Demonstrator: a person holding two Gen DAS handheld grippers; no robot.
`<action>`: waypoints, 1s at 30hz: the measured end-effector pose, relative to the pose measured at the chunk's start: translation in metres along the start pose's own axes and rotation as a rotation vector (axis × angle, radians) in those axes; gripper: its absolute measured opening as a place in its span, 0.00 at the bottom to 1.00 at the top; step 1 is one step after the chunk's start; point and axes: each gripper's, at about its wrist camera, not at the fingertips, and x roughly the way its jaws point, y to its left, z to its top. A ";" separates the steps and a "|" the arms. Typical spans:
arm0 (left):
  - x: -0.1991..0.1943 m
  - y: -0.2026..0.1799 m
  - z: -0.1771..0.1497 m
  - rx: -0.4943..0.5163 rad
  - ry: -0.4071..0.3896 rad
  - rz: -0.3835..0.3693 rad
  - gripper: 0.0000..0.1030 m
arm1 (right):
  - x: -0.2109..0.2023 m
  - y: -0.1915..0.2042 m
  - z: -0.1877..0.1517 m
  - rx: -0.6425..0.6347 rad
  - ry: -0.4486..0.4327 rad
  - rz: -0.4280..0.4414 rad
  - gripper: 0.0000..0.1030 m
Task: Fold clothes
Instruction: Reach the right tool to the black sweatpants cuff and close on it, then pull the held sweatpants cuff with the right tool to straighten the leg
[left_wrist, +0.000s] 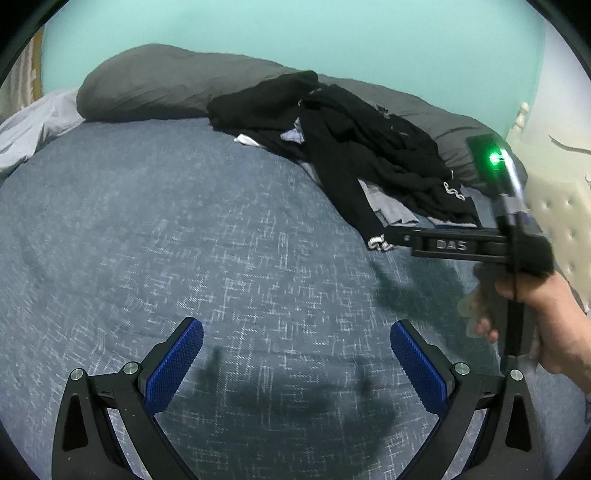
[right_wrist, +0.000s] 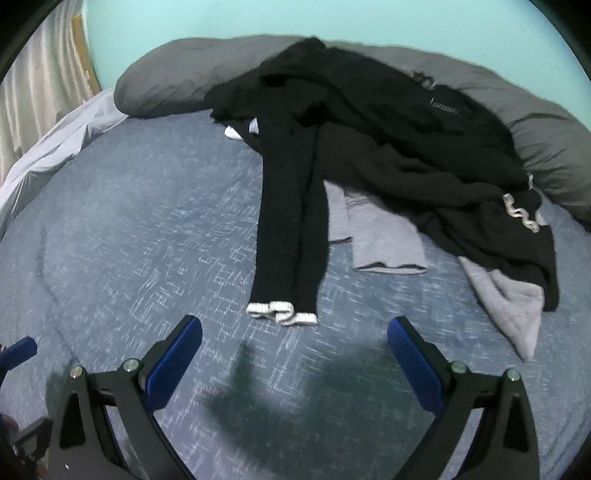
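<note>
The left gripper (left_wrist: 296, 363) hangs above the blue-grey bedspread (left_wrist: 147, 240) with its two blue-padded fingers (left_wrist: 173, 365) spread wide apart, and nothing is between them. The right gripper (right_wrist: 294, 363) is also spread wide and empty; it hovers over the same bedspread (right_wrist: 129, 229), and its shadow falls on the cloth below.

The clothes lie in a loose pile of black garments (right_wrist: 388, 147) at the far side of the bed, partly resting on a long grey pillow (right_wrist: 546, 140). From this pile one black sleeve (right_wrist: 291, 221) stretches straight toward the right gripper, and its white ribbed cuff (right_wrist: 282, 312) lies flat on the bedspread just in front of the open fingers, not touching them. Some light grey clothing (right_wrist: 384, 236) shows from under the black pile (how many pieces, I cannot tell).

In the left wrist view the pile (left_wrist: 351, 140) is at the upper right, and a person's hand (left_wrist: 543, 325) holds the handle of the right tool at the right edge. A green light (left_wrist: 495, 158) glows on top of that tool.
</note>
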 end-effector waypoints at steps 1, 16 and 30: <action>-0.001 0.001 0.001 -0.006 -0.003 -0.003 1.00 | 0.004 0.000 0.002 0.007 0.005 -0.002 0.98; -0.003 0.003 -0.003 -0.031 -0.005 -0.057 1.00 | 0.048 0.007 0.013 0.022 0.065 0.021 0.56; -0.038 -0.004 -0.016 -0.053 -0.011 -0.055 1.00 | -0.016 -0.001 -0.012 -0.012 -0.073 0.097 0.09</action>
